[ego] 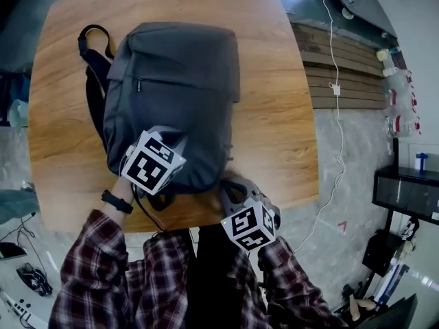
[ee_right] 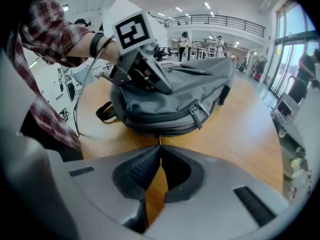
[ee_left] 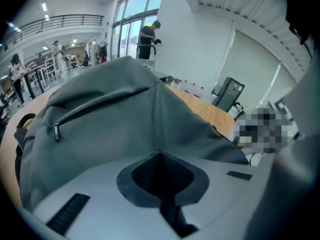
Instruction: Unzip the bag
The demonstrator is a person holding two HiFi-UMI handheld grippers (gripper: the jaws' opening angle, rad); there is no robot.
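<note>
Round wooden table [ego: 281, 122] in a bright hall holds the grey backpack [ego: 175, 81], lying flat. Its zips look closed, so the unzipping seems barely begun. On top, the left gripper [ee_left: 160, 153] pinches a ridge of fabric. Only the right gripper view shows the right gripper [ee_right: 160, 145] nipped shut on what looks like a zip pull [ee_right: 158, 139] at the backpack's near edge.
</note>
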